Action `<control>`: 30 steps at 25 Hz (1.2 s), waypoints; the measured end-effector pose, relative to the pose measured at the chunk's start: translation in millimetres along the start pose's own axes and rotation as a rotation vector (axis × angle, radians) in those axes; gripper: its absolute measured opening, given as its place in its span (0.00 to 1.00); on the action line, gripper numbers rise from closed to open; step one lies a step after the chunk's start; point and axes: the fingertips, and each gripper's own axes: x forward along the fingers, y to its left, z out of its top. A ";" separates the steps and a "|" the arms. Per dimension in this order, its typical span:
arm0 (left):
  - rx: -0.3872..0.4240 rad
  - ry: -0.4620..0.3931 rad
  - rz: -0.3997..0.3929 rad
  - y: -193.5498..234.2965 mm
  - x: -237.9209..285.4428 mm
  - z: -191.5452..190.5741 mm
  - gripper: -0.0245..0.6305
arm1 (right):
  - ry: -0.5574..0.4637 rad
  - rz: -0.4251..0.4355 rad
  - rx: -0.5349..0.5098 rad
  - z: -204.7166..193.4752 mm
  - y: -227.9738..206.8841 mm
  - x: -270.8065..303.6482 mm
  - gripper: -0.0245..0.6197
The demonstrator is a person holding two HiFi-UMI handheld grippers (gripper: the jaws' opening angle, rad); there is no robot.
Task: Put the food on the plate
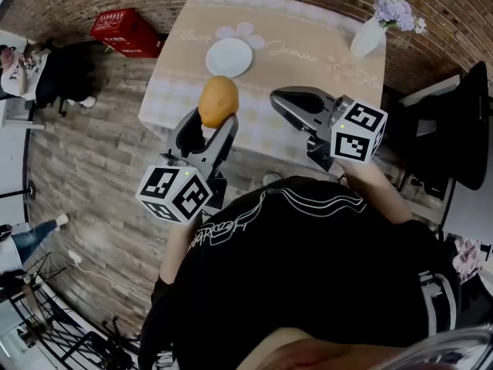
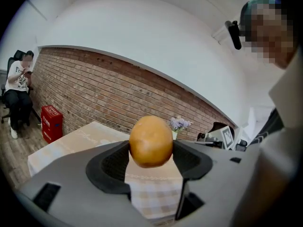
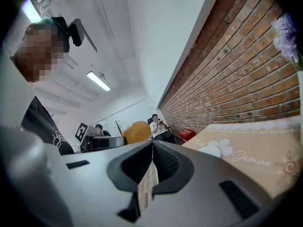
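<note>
"Since you stand short of the table (image 1: 308, 60), where is the food (image 1: 218, 101)?"

"In my left claw (image 1: 209, 123), pinched at its sides between the two padded jaws. It's round and orange-brown (a potato or a bun, I can't tell), held up in the air before the table's near edge. I grip it across the middle so it won't roll out."

"And the plate?"

"The white plate (image 1: 229, 57) lies bare on the checked cloth, farther in and almost straight ahead of the food. It's well apart from the vase of flowers (image 1: 368, 35) at the far corner. I judge the food must yet be carried over it and lowered."

"Your right claw?"

"My right claw (image 1: 279, 99) grips nothing, jaws pressed together. I hold it off to the side, likely so it doesn't block the left one's path."
</note>
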 end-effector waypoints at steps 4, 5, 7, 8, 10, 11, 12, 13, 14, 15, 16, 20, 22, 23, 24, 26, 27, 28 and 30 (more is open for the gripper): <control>-0.002 0.023 -0.024 13.9 17.4 4.0 0.47 | -0.005 -0.026 0.017 4.4 -17.1 12.6 0.03; -0.005 0.030 -0.031 18.2 20.4 4.4 0.47 | -0.002 -0.032 0.021 4.3 -20.0 16.7 0.03; -0.008 0.046 -0.050 26.7 26.9 5.6 0.47 | -0.002 -0.051 0.028 4.7 -25.8 23.9 0.03; -0.006 0.055 -0.061 31.0 30.7 6.1 0.47 | -0.003 -0.065 0.032 5.2 -29.2 26.9 0.03; 0.006 0.077 -0.077 40.6 38.0 7.2 0.47 | -0.005 -0.095 0.043 5.5 -37.0 32.9 0.03; 0.011 0.088 -0.085 46.6 41.4 8.4 0.47 | -0.007 -0.110 0.051 5.6 -40.9 36.4 0.03; 0.013 0.097 -0.094 53.3 45.1 10.9 0.47 | -0.010 -0.126 0.058 6.4 -44.8 40.2 0.03; 0.012 0.105 -0.105 60.3 49.2 14.7 0.47 | -0.016 -0.142 0.064 8.1 -48.6 44.2 0.03; 0.013 0.112 -0.116 67.2 53.4 19.1 0.47 | -0.024 -0.159 0.069 10.5 -52.3 48.3 0.03; 0.019 0.118 -0.126 73.7 57.4 23.2 0.47 | -0.031 -0.174 0.073 13.1 -56.0 52.3 0.03; 0.028 0.125 -0.135 79.7 61.1 26.7 0.47 | -0.036 -0.189 0.076 15.3 -59.7 56.7 0.03; 0.054 0.165 -0.179 100.3 75.3 32.7 0.47 | -0.056 -0.245 0.090 19.4 -72.2 73.4 0.03; 0.074 0.186 -0.198 109.8 83.7 33.7 0.47 | -0.076 -0.276 0.102 20.1 -79.1 79.0 0.03; 0.086 0.196 -0.206 114.7 88.0 33.7 0.47 | -0.086 -0.289 0.110 19.9 -82.7 81.8 0.03; 0.097 0.205 -0.213 119.7 92.1 33.2 0.47 | -0.096 -0.299 0.121 19.3 -85.8 84.7 0.03; 0.115 0.224 -0.227 129.9 100.3 31.0 0.47 | -0.114 -0.319 0.139 17.4 -90.9 89.8 0.03; 0.119 0.232 -0.235 134.5 104.7 29.3 0.47 | -0.120 -0.331 0.144 16.1 -93.2 91.5 0.03; 0.119 0.240 -0.243 138.8 109.1 27.4 0.47 | -0.126 -0.344 0.148 14.6 -95.6 92.6 0.03; 0.119 0.256 -0.253 147.3 118.3 22.3 0.47 | -0.143 -0.367 0.157 11.5 -101.0 94.2 0.03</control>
